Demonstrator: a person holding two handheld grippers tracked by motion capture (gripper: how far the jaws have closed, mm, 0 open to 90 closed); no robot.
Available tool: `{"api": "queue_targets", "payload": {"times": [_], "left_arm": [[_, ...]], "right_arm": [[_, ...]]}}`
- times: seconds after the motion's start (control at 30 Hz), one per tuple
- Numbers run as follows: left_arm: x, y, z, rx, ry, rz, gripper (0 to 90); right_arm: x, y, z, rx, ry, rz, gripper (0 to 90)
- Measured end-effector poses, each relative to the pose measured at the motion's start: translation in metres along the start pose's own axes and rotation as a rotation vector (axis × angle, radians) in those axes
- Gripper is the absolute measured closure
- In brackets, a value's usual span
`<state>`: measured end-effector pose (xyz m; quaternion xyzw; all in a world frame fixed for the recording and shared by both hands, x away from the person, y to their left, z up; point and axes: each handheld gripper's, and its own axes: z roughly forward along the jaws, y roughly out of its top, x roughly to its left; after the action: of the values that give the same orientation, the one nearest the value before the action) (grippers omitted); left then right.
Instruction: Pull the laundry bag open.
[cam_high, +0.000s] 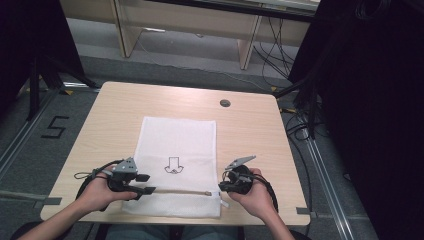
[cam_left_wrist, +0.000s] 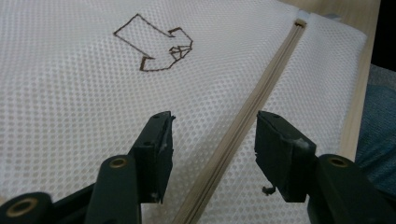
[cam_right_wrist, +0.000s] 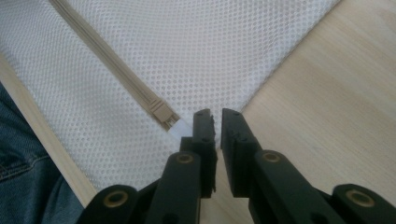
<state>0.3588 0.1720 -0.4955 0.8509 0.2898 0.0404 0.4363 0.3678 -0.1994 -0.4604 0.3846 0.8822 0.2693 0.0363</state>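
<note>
- High view: white mesh bag (cam_high: 177, 150) is lying flat mid-surface (cam_high: 250, 135), zipper (cam_high: 180, 191) running across its near edge, arrow print (cam_high: 173, 165) pointing toward the person.
- Left hand-held gripper (cam_high: 145, 184) is sitting at the zipper's left end, jaws wide apart. In the left gripper view (cam_left_wrist: 212, 140) they are straddling the tan zipper (cam_left_wrist: 252, 107), one jaw on each side of it, pinching nothing.
- Right hand-held gripper (cam_high: 222, 186) is sitting at the zipper's right end, by the bag's near right corner. In the right gripper view (cam_right_wrist: 215, 122) its jaws are narrowed to a slit, and the white tab (cam_right_wrist: 180, 129) beyond the zipper's end stop is lying just left of them. Can't tell whether any of the tab is caught.
- Step looks like bracing the bag and working the zipper.
- To do it well: left should be closing on the mesh beside the tape, not on the teeth, and pressing down so the bag isn't sliding.
- Right should be re-centring on the tab, since it is lying off the slit, then pinching it fully.
- Pull should be going straight along the zipper line, low over the surface, so the mesh isn't bunching.
</note>
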Motion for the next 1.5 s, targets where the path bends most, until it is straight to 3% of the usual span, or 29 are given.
{"api": "queue_targets", "payload": {"times": [0.07,0.27,0.43,0.57,0.6,0.63,0.7,0.8,0.83,1.03,1.2,1.27,1.4,1.47,1.5], "left_arm": [[-0.002,0.003,-0.001,-0.004,-0.008,0.015,48.2],[-0.007,0.022,0.005,-0.020,-0.038,0.061,52.3],[-0.017,0.041,0.020,-0.007,-0.051,0.121,53.3],[-0.024,0.047,0.034,0.007,-0.082,0.138,53.7],[-0.025,0.049,0.038,0.015,-0.089,0.161,53.9],[-0.026,0.050,0.039,0.020,-0.086,0.161,54.3],[-0.029,0.054,0.046,0.027,-0.107,0.170,55.1],[-0.033,0.058,0.054,0.032,-0.125,0.174,55.2],[-0.036,0.059,0.058,0.033,-0.135,0.168,55.2],[-0.047,0.071,0.079,0.060,-0.164,0.227,55.9],[-0.056,0.076,0.096,0.068,-0.180,0.236,58.5],[-0.060,0.076,0.102,0.074,-0.193,0.235,58.9],[-0.065,0.078,0.111,0.092,-0.203,0.276,60.1],[-0.067,0.080,0.114,0.089,-0.203,0.281,61.1],[-0.068,0.080,0.115,0.084,-0.203,0.265,62.1]], "right_arm": [[0.001,0.000,0.001,0.016,-0.005,-0.020,89.5],[0.010,0.001,0.005,0.059,0.007,-0.016,90.0],[0.008,0.002,0.007,0.042,0.027,0.006,90.0],[0.009,-0.001,0.011,0.074,0.011,-0.006,90.0],[0.010,-0.001,0.011,0.085,0.006,0.001,90.0],[0.012,-0.002,0.010,0.097,0.004,0.025,90.0],[0.012,-0.002,0.011,0.084,0.009,0.002,90.0],[0.014,-0.002,0.011,0.090,0.009,0.026,90.0],[0.012,-0.002,0.013,0.071,0.020,0.002,89.8],[0.011,-0.005,0.019,0.094,0.021,0.010,89.6],[0.012,-0.007,0.024,0.113,0.050,0.014,89.4],[0.014,-0.008,0.025,0.119,0.047,0.012,90.0],[0.015,-0.007,0.026,0.123,0.042,0.007,90.0],[0.014,-0.006,0.023,0.118,0.032,0.001,89.6],[0.014,-0.005,0.021,0.109,0.017,0.005,90.0]]}}
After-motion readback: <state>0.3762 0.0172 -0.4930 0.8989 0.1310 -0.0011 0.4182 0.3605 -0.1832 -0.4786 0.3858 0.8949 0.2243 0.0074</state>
